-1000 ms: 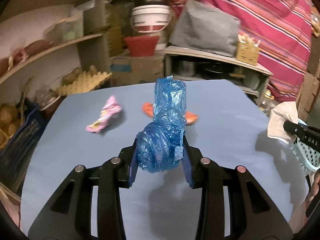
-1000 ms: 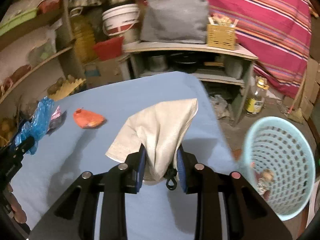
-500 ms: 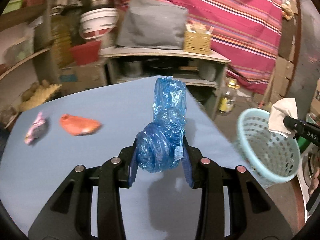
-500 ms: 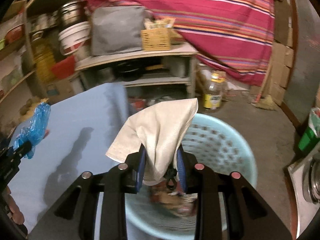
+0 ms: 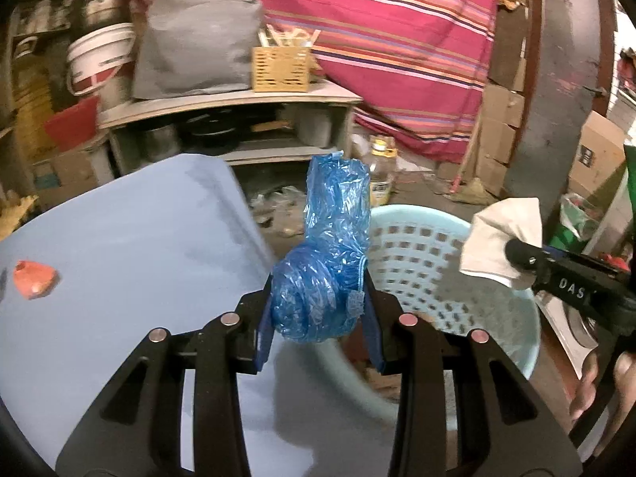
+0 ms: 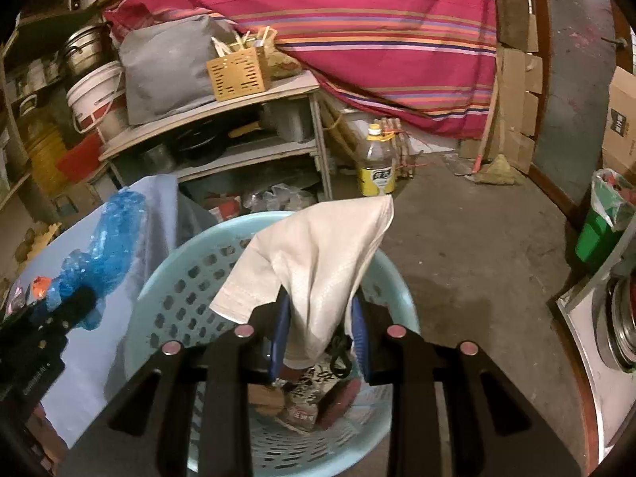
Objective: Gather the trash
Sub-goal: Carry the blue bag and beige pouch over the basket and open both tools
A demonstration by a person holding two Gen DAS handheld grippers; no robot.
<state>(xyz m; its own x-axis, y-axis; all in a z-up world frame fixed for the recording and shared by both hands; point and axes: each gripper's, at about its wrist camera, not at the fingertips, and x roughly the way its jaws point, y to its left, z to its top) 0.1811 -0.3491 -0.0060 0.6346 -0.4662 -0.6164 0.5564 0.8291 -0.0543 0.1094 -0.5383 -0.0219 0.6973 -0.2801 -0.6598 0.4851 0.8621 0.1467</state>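
Note:
My left gripper [image 5: 318,318] is shut on a crumpled blue plastic bag [image 5: 326,254] and holds it at the right edge of the blue table [image 5: 119,278], beside the light blue perforated basket [image 5: 445,278]. My right gripper [image 6: 318,338] is shut on a cream cloth [image 6: 318,262] and holds it above the basket [image 6: 167,290], which has several wrappers [image 6: 302,405] inside. The cloth also shows in the left wrist view [image 5: 501,242], and the blue bag in the right wrist view [image 6: 103,254]. An orange wrapper [image 5: 33,278] lies on the table at the left.
A shelf unit [image 5: 222,119] with a grey bag, wicker box and pots stands behind the table. An oil bottle [image 6: 375,167] stands on the concrete floor. A green bin [image 6: 600,230] and metal bowls [image 6: 620,326] are at the right.
Both grippers have swung right, away from the table toward the basket. The right gripper with the cloth now hangs over the basket; the left with the blue bag has reached the table's right edge.

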